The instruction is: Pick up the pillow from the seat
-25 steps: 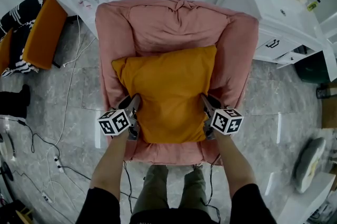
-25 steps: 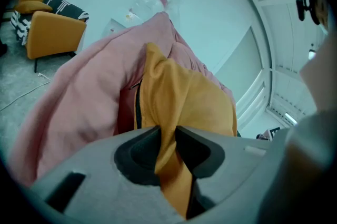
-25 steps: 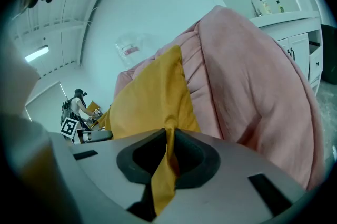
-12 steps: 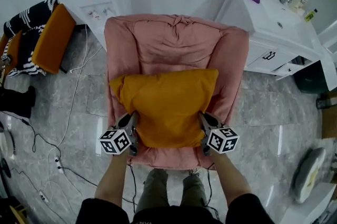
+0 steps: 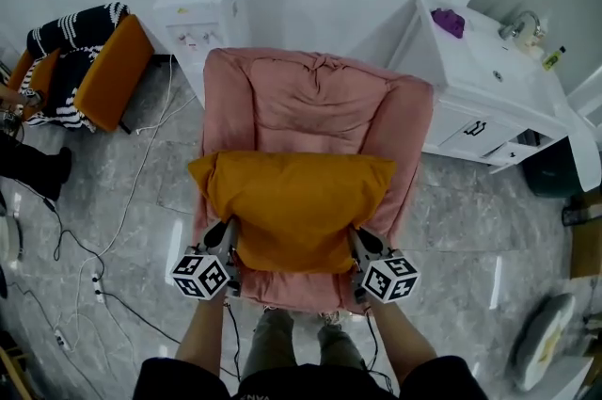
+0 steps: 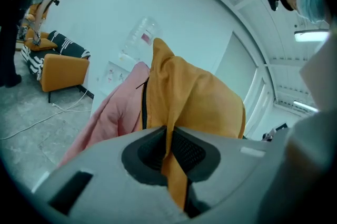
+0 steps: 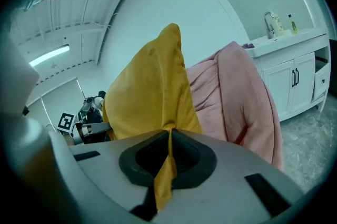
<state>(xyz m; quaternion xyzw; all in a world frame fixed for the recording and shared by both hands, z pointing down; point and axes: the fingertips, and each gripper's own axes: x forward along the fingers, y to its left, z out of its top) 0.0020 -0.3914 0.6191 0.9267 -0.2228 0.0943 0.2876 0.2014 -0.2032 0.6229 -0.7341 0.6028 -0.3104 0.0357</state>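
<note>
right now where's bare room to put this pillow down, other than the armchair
Bare floor between the pink armchair and the white cabinet looks widest. The cabinet's top is bare between the purple thing and the tap. Left of the armchair, cables cross the floor beside the orange chair.

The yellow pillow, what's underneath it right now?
The pink armchair is beneath the pillow: its backrest and arms show, but the pillow covers most of the seat, so anything lying there is hidden.

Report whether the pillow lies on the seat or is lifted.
Lifted: left hand-held gripper and right hand-held gripper pinch the pillow, which overlaps the armchair arms.
</note>
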